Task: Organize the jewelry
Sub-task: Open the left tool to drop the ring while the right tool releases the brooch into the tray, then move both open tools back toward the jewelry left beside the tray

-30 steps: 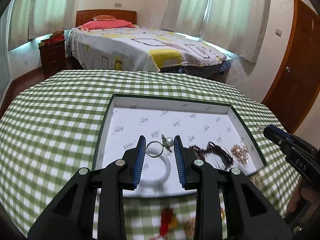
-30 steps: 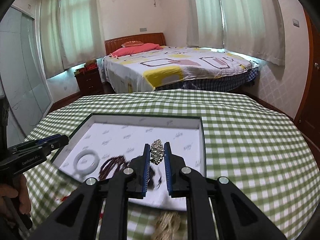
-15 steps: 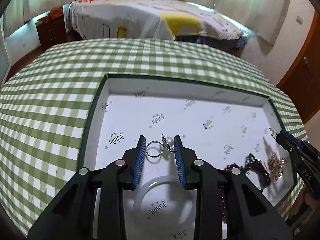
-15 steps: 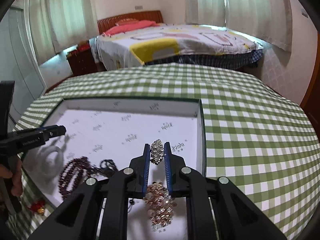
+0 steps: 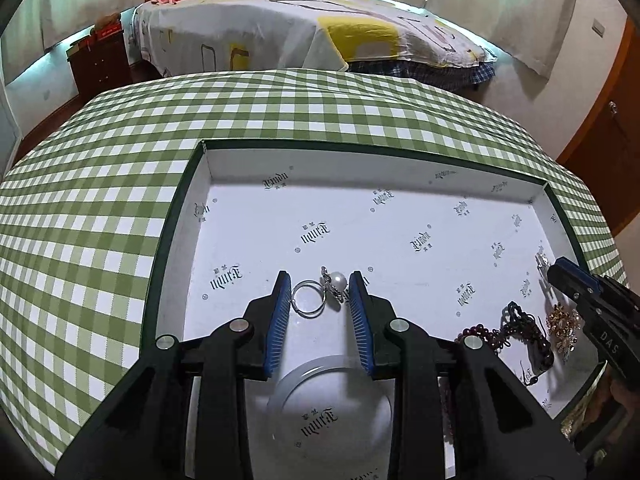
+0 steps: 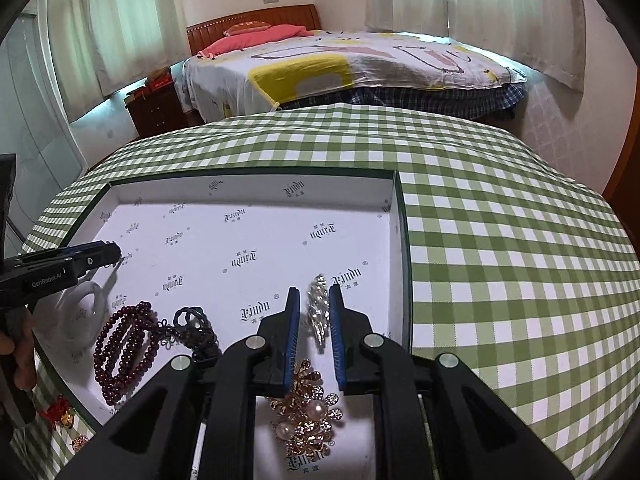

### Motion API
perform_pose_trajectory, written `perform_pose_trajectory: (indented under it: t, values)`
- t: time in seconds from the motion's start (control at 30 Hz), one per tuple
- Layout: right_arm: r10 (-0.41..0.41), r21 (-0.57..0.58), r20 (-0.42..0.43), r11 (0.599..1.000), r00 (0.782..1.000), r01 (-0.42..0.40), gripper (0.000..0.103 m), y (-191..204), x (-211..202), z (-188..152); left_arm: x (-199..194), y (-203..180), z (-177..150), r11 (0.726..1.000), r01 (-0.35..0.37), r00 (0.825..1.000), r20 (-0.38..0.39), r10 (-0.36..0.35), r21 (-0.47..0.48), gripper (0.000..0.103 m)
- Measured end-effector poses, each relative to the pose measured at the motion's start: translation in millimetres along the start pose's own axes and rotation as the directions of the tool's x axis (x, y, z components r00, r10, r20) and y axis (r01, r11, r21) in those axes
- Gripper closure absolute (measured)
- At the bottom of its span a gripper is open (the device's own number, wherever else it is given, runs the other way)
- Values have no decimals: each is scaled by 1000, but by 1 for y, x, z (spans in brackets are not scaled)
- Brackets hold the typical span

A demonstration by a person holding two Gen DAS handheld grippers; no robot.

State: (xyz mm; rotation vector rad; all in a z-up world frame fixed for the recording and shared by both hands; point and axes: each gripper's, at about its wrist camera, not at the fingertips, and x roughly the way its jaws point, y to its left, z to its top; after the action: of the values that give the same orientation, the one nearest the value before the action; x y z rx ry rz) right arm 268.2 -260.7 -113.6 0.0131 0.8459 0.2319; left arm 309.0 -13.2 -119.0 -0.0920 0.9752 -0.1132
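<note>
A shallow white-lined box (image 5: 360, 146) (image 6: 248, 174) lies on the green-checked tablecloth (image 5: 100, 208). My left gripper (image 5: 318, 280) hangs low over its left half. Its jaws are just starting to open, and a thin silver ring with a pearl (image 5: 308, 298) still sits between the pads, close above the floor. My right gripper (image 6: 314, 294) is near the box's right wall, its jaws also starting to open. A sparkling silver brooch (image 6: 318, 308) stands upright between its pads, its lower end blurred. Each gripper shows in the other's view: the right gripper (image 5: 568, 276), the left gripper (image 6: 108, 252).
Inside the box lie a white bangle (image 5: 328, 400) (image 6: 80, 312), a dark red bead bracelet (image 6: 120, 352) with a black knotted cord (image 6: 192, 320), and a gold flower brooch with pearls (image 6: 308, 412). A red and gold charm (image 6: 60, 412) lies on the cloth outside. A bed stands beyond.
Both grippers moved forward and down from the box's near edge to low over its floor, then almost stopped. The ring and the silver brooch stayed between their pads.
</note>
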Motion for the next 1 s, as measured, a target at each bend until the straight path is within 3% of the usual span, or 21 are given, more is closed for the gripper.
perform_pose_trajectory:
  t: [0.17, 0.57, 1.0]
  values:
    - [9, 3, 5, 1000, 1000, -9, 74, -1, -2, 1, -5, 0, -2, 1000, 6, 1000, 17, -6, -5, 57]
    - [7, 44, 81, 999, 997, -10, 73, 0, -42, -10, -51, 4, -24, 1000, 14, 992, 122, -16, 11, 55]
    - [29, 30, 117, 999, 993, -33, 73, 22, -85, -51, -104, 17, -83, 1000, 8, 984, 177, -3, -26, 55]
